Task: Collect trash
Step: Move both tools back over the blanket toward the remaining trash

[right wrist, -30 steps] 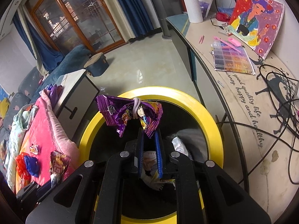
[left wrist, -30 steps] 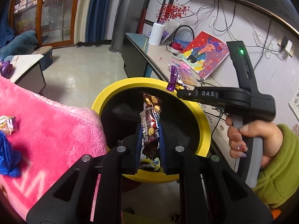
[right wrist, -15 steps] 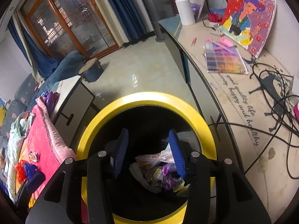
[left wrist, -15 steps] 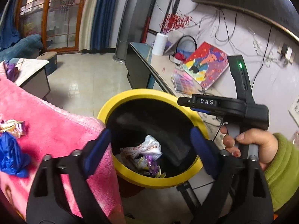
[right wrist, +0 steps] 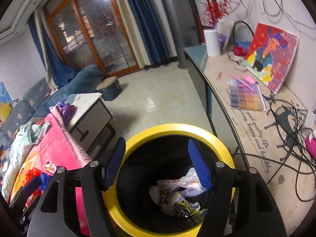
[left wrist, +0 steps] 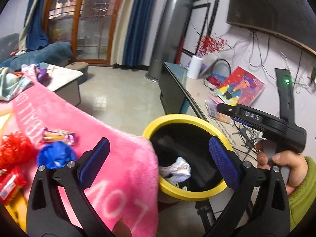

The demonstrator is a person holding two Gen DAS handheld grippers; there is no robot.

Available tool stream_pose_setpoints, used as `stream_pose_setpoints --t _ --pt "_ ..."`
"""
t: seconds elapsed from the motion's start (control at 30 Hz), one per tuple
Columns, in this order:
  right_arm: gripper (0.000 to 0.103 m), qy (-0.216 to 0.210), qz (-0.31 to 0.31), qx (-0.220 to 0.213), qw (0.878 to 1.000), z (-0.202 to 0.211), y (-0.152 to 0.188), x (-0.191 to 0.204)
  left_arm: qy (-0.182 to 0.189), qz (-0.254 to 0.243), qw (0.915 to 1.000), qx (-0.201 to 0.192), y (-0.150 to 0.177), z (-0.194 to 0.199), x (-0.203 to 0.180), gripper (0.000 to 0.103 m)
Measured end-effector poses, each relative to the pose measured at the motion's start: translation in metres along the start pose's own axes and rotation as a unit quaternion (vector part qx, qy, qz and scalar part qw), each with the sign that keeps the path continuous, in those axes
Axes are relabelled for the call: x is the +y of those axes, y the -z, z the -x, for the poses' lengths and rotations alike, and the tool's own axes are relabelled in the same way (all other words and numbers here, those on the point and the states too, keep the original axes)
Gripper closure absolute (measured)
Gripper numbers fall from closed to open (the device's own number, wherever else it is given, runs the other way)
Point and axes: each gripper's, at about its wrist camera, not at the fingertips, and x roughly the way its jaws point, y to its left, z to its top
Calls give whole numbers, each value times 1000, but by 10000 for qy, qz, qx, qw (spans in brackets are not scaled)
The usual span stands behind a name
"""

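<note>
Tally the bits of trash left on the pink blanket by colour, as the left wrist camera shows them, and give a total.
Red: 2, a crumpled red wad and a red wrapper
Blue: 1, a crumpled blue wad
Purple and orange: 1, a snack wrapper
Total: 4 on the pink blanket. Motion blur may hide smaller scraps.

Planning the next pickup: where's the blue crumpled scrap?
In the left wrist view, the blue scrap lies lower left on the pink blanket, between red scrap and wrapper.
</note>
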Motion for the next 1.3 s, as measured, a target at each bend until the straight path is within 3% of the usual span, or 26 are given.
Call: stream_pose_setpoints --t 0.63,1.3 --pt "32 -524 867 -239 9946 33 16 79 -658 394 9953 -594 0 64 49 11" --pt "32 -1097 2002 -27 9736 37 61 168 -1444 820 9813 -968 9 116 111 11"
